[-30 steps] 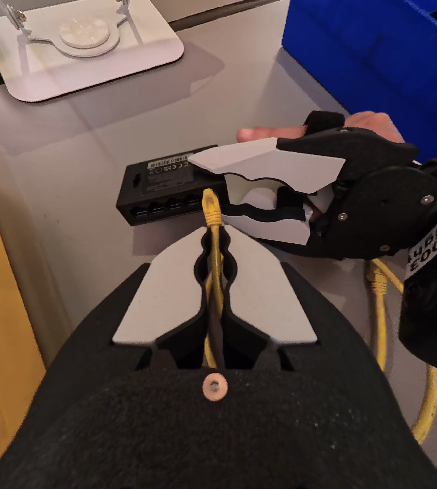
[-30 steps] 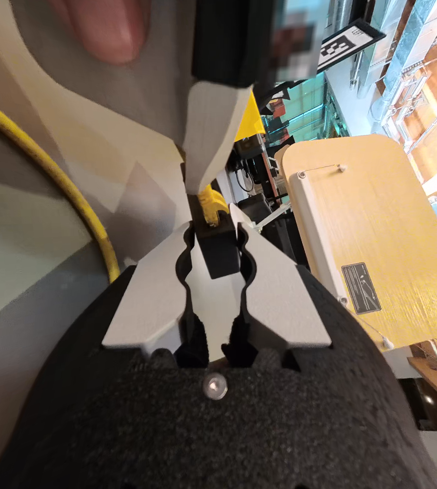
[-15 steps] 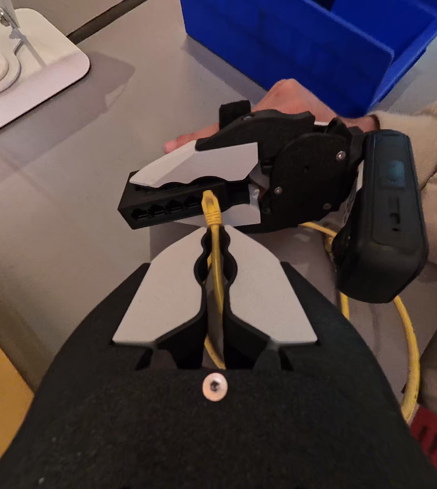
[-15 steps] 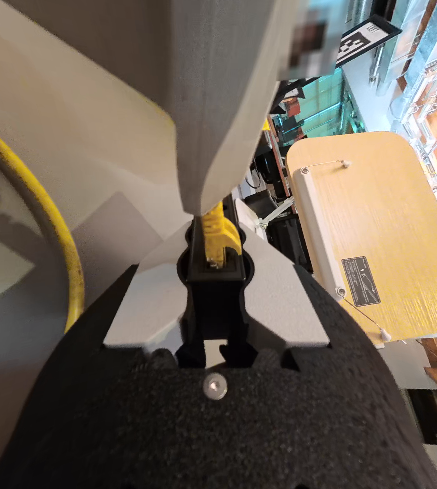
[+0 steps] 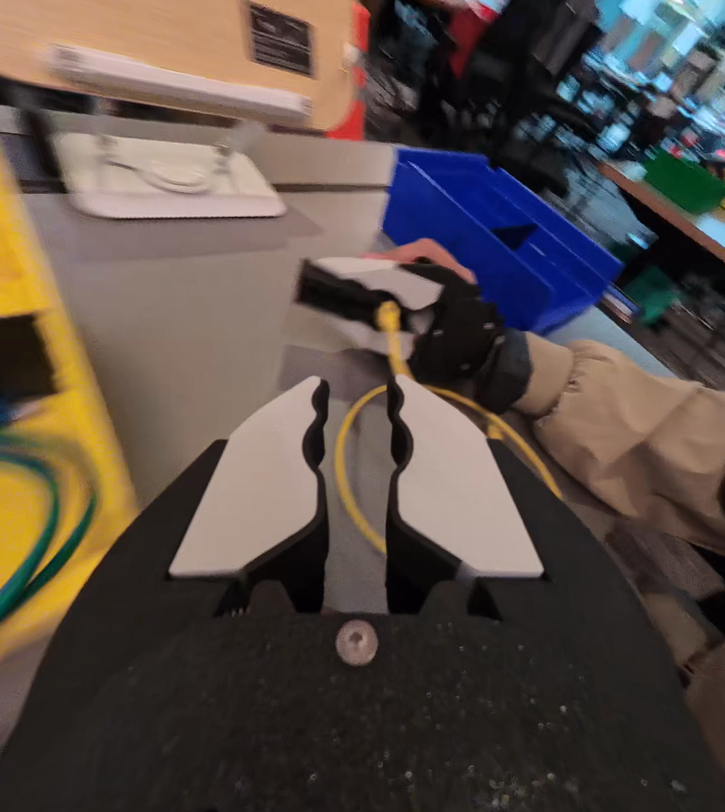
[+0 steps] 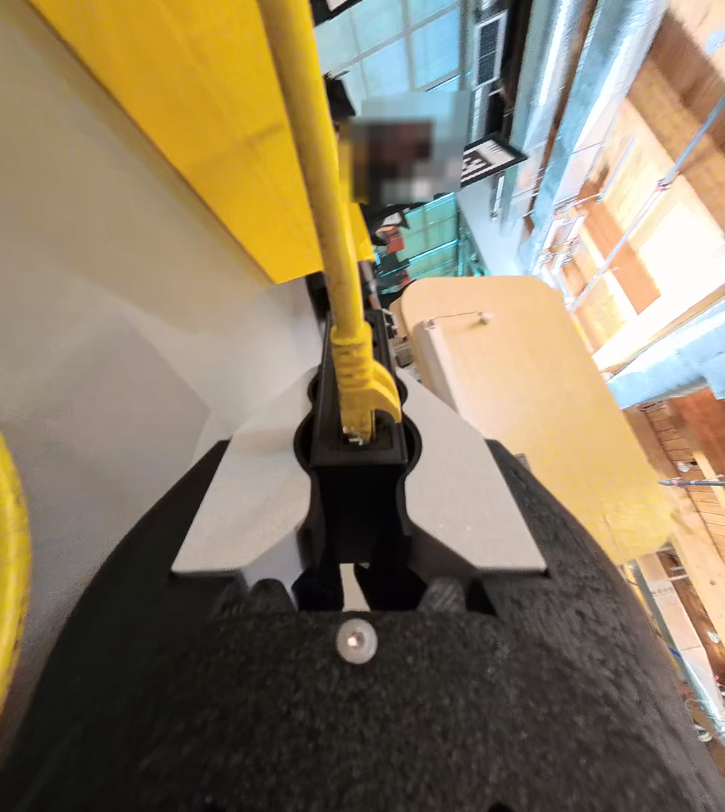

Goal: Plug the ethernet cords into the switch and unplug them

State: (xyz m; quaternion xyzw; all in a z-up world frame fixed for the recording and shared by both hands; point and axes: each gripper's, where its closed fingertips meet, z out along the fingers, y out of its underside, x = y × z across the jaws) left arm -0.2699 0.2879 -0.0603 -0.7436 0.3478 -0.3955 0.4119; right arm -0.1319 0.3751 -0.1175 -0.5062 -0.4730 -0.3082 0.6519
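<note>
The black ethernet switch (image 5: 334, 299) is lifted off the grey table, clamped in my right gripper (image 5: 400, 294). A yellow ethernet cord (image 5: 347, 461) is plugged into one of its ports by its plug (image 5: 389, 318) and loops down onto the table. My left gripper (image 5: 358, 386) is open and empty, drawn back from the switch, with the cord's loop showing between its fingers. In the right wrist view my right gripper (image 6: 358, 386) is shut on the switch (image 6: 358, 492), and the yellow plug (image 6: 354, 382) sits in the port.
A yellow bin (image 5: 4, 316) holding green and blue cables stands at the left. A blue bin (image 5: 496, 259) is behind the switch. A white stand base (image 5: 167, 180) lies at the back. A person's tan sleeve (image 5: 641, 444) crosses the right side.
My left gripper has let go of the yellow cord, opened and pulled back. The plug has stayed in the switch. My right gripper still holds the switch, now raised off the table.
</note>
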